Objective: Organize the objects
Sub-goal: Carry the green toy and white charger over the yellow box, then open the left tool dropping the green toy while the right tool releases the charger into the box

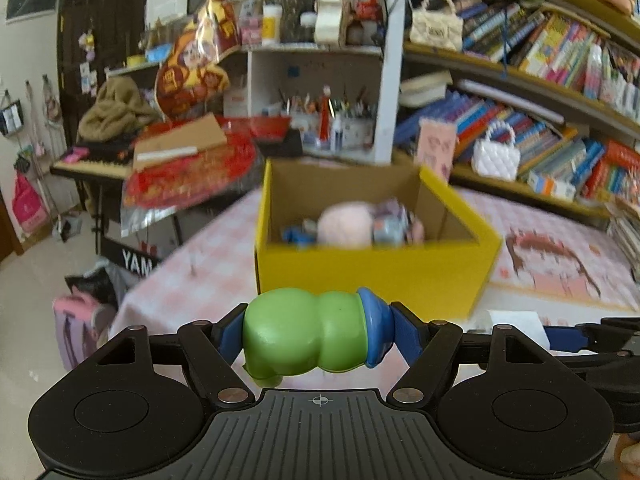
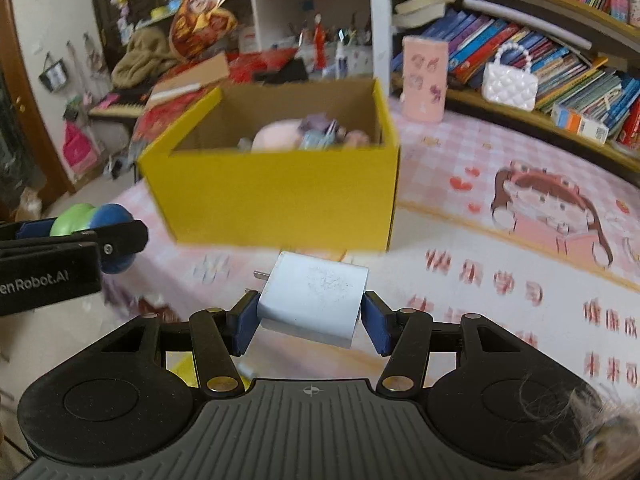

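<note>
My left gripper (image 1: 316, 334) is shut on a green gourd-shaped toy (image 1: 304, 332) with a blue end, held sideways between the blue pads above the table. That toy (image 2: 80, 218) and the left gripper also show at the left edge of the right wrist view. My right gripper (image 2: 310, 320) is shut on a white plug-in charger (image 2: 316, 300) whose metal prongs point left. Ahead of both stands an open yellow cardboard box (image 1: 376, 272) (image 2: 276, 204), holding a pink plush (image 1: 346, 224) and several small items.
The table wears a pink checked cloth (image 2: 500, 280) with a cartoon girl print. Bookshelves (image 1: 540, 92) run along the right, with a white quilted handbag (image 2: 509, 84) and a pink tube (image 2: 424, 78). A keyboard stand piled with clutter (image 1: 168, 168) sits left of the table.
</note>
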Available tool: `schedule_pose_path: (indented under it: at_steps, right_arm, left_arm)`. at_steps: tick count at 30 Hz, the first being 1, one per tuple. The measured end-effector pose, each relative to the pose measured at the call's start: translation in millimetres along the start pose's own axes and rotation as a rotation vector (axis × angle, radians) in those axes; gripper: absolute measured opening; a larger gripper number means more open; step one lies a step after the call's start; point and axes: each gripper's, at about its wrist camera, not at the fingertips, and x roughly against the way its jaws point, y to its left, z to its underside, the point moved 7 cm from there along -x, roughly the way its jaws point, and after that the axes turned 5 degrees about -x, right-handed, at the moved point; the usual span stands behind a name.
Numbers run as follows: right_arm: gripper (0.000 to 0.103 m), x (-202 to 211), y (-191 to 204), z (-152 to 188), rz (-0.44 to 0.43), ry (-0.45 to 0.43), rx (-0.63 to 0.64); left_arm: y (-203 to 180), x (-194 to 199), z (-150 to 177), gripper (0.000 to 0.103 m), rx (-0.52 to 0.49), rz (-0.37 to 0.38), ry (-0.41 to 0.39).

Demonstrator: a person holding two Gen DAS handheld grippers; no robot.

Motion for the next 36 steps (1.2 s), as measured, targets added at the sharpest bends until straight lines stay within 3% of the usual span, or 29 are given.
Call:
schedule_pose_path:
  at_steps: [7, 15, 20, 28, 36]
  right_arm:
    - [0.052, -25, -14, -71, 0.011, -0.114, 0.036]
    - [0.052, -72, -27, -121, -0.038, -0.111, 0.063]
    - [0.052, -105, -23, -129, -0.080, -0.050, 0.141]
    - [0.052, -144, -13, -133, -0.146, 0.019, 0.215]
    - [0.052, -163, -3, -132, -0.192, 0.074, 0.311]
  left_arm:
    - [-3, -36, -50, 0.074, -0.015, -0.028, -0.071]
    - [-19, -83, -67, 0.075, -0.056, -0.050, -0.042]
    - [-27, -119, -57, 0.075, -0.142, -0.093, 0.031]
    - [-28, -153, -42, 0.076, -0.168, -0.115, 0.127]
    - [-27, -164, -41, 0.079, -0.169, -0.123, 0.144]
